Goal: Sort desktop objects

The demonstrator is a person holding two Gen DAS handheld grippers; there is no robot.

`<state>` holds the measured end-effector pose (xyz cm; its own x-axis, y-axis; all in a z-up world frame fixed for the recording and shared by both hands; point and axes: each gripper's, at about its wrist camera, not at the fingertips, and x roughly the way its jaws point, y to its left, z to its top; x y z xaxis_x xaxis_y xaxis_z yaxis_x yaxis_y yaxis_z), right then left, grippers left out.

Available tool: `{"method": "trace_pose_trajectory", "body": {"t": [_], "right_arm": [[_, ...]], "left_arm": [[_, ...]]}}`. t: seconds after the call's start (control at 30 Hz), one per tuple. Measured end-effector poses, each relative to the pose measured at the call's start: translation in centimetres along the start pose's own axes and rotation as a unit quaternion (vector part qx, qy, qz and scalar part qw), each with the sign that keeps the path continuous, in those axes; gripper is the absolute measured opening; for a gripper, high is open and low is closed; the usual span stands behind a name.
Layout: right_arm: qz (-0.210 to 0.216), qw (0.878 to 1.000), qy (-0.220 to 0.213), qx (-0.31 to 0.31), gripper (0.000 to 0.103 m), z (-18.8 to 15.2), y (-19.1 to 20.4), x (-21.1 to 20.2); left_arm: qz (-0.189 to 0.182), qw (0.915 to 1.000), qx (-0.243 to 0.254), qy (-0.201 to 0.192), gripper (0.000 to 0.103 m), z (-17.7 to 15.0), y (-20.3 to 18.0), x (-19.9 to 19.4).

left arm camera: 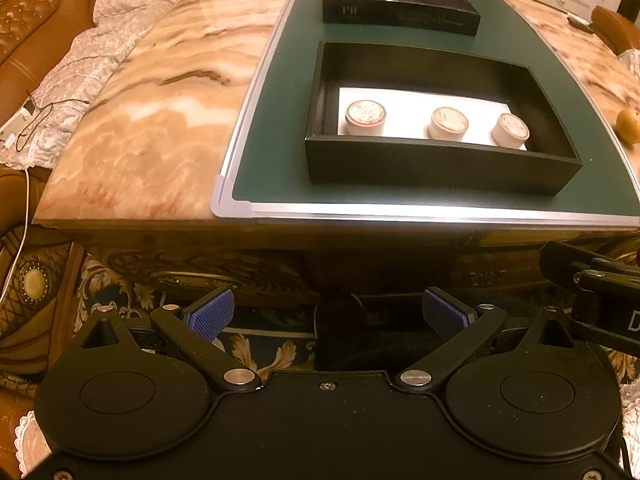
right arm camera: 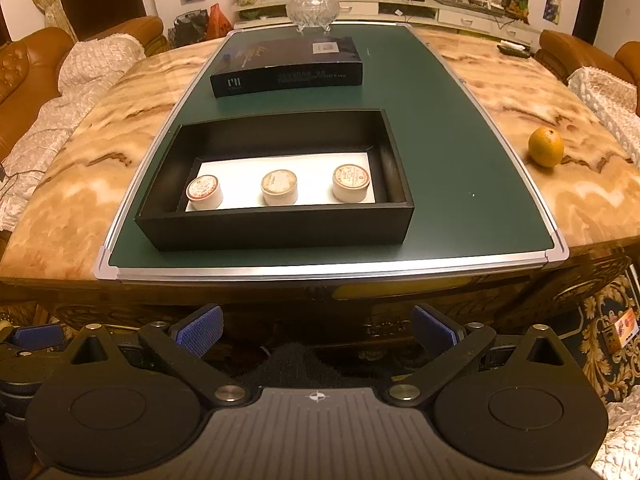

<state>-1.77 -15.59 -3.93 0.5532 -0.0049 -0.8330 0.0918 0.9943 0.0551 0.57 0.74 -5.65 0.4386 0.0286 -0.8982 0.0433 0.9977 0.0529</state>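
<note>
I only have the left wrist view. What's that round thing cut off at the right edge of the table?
Observer: An orange, sitting on the marble table just right of the green board, not on it.
Operator: And the glass thing cropped at the top?
Observer: A lidded crystal dish, at the board's far end behind the closed black box.
Operator: Is the right gripper open?
Observer: Yes, the right gripper is open and empty, short of the table.

Three round capped jars [right arm camera: 279,187] upright in row, inside open black box [right arm camera: 276,232]
</note>
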Motion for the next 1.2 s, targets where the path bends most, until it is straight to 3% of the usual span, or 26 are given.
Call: {"method": "trace_pose_trajectory", "body": {"t": [1.2], "right_arm": [[0.0, 0.999, 0.036, 0.007, 0.103, 3.4, -1.7, 5.2]], "left_arm": [[0.006, 0.9995, -0.003, 0.03, 0.102, 4.1, -0.3, 4.3]]}}
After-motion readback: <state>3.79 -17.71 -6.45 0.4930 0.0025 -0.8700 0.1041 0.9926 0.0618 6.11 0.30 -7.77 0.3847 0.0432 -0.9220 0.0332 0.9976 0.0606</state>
